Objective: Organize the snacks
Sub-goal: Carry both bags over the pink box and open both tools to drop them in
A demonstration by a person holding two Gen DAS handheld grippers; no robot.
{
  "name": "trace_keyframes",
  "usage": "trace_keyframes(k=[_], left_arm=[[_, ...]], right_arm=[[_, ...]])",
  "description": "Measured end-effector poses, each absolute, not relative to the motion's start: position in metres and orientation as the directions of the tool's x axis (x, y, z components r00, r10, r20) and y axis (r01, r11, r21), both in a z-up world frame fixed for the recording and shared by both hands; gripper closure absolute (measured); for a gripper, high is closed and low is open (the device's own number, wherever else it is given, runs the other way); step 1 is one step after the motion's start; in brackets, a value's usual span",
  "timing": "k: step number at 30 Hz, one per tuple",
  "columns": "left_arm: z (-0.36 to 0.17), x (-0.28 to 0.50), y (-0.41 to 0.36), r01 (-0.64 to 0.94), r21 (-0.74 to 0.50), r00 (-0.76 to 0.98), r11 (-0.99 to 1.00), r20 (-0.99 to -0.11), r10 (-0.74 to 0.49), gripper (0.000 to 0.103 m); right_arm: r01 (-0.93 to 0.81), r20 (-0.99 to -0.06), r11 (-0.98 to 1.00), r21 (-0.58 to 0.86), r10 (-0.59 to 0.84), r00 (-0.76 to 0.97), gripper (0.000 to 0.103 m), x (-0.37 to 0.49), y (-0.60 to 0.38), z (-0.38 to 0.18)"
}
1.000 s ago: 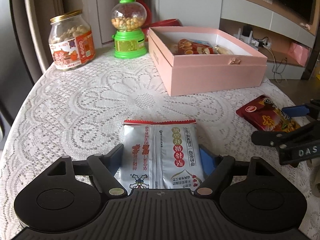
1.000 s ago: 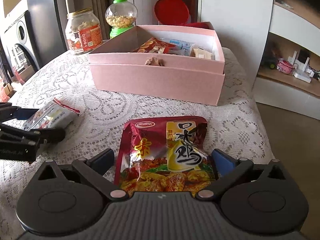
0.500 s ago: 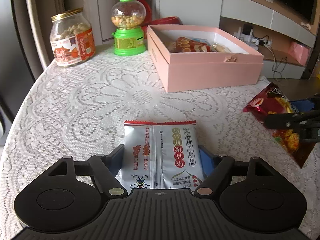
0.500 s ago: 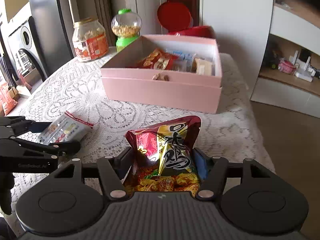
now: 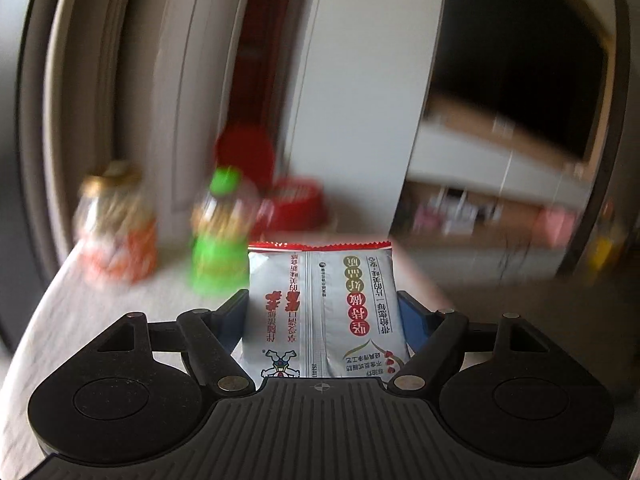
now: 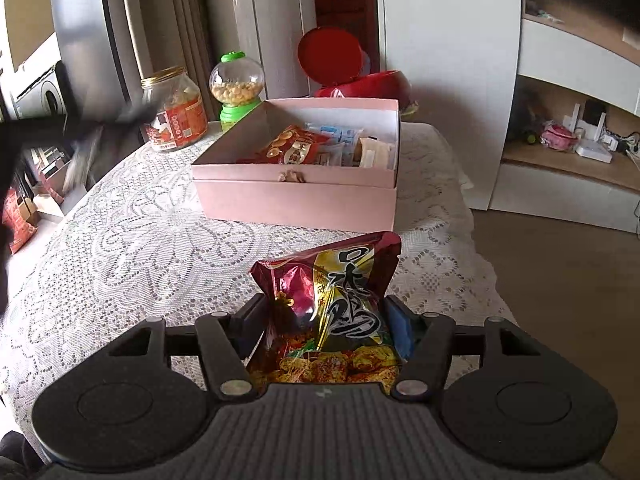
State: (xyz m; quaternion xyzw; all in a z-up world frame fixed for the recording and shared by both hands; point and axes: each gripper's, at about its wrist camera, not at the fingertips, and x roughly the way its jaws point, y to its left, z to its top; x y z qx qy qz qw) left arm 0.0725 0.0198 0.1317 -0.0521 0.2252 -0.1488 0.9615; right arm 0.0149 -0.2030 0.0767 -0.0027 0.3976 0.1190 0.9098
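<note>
My left gripper (image 5: 322, 312) is shut on a silver-white snack packet (image 5: 320, 300) with a red top seam, held up off the table; the background there is blurred. In the right wrist view that gripper is only a dark blur (image 6: 60, 128) at the upper left. My right gripper (image 6: 326, 314) is shut on a crumpled red and gold snack bag (image 6: 336, 280), raised above the lace tablecloth (image 6: 140, 248). Beyond it stands the open pink box (image 6: 296, 200), holding a red snack packet (image 6: 292, 148) and several pale packets.
A glass jar with a gold lid (image 6: 176, 112) and a green-based candy dispenser (image 6: 236, 88) stand at the table's far left. A red lidded container (image 6: 352, 76) sits behind the box. The table's right edge (image 6: 480, 264) drops to the floor.
My right gripper closed on the red bag and lifted it from the table. My left gripper rose and tipped upward with the silver packet, which lay on the cloth before.
</note>
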Motion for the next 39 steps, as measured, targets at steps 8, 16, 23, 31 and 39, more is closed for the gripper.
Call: trace_keyframes(k=[8, 16, 23, 31, 39], left_arm=[[0.092, 0.182, -0.009, 0.259, -0.285, 0.791, 0.923, -0.486, -0.373, 0.025], [0.085, 0.144, 0.045, 0.201, -0.406, 0.827, 0.892, -0.418, -0.377, 0.025], [0.069, 0.09, 0.078, 0.166, -0.433, 0.831, 0.886, -0.422, -0.362, 0.025], [0.055, 0.076, 0.083, 0.136, -0.314, 0.83, 0.939, -0.481, -0.282, 0.025], [0.045, 0.067, 0.078, 0.143, -0.294, 0.809, 0.945, -0.516, -0.283, 0.025]], right_arm=[[-0.184, -0.745, 0.979, 0.092, 0.19, 0.64, 0.04, 0.02, -0.205, 0.069], [-0.159, -0.752, 0.98, 0.122, 0.196, 0.629, 0.04, 0.028, -0.216, 0.065], [-0.174, -0.596, 0.973, 0.148, 0.229, 0.77, 0.04, 0.067, -0.209, 0.142], [-0.132, -0.61, 0.984, 0.117, 0.176, 0.773, 0.015, 0.18, -0.176, 0.164], [-0.13, -0.652, 0.98, 0.148, 0.196, 0.733, 0.015, 0.148, -0.191, 0.115]])
